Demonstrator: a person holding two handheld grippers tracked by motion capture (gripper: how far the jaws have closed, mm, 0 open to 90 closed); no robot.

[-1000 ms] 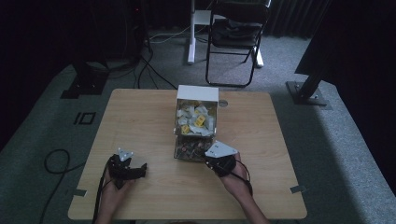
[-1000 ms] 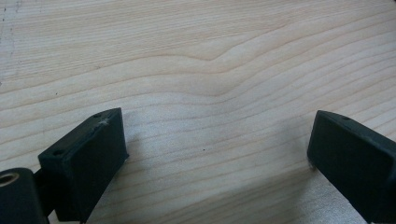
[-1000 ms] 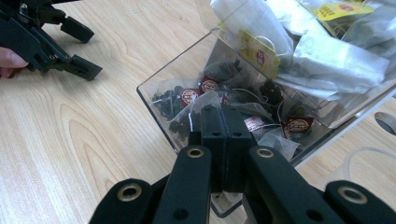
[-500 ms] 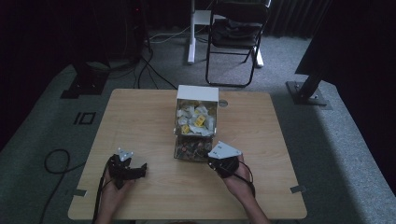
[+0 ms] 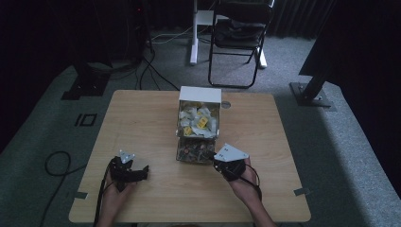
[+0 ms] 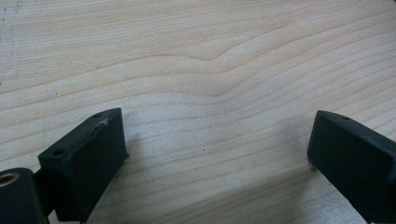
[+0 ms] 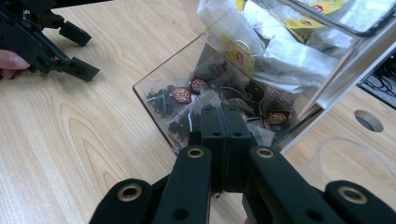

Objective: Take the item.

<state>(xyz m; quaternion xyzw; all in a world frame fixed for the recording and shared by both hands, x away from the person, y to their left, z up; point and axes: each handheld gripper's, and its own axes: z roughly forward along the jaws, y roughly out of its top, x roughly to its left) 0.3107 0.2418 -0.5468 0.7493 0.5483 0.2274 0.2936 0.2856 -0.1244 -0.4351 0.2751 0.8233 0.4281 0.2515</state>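
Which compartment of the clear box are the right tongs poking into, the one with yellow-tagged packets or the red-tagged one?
The red-tagged compartment, nearest the person; the shut right tongs reach into it.

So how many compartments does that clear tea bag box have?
2. The near compartment, by the right claw, holds bags with dark red tags. The far compartment holds bags with yellow tags. The white back may hide more.
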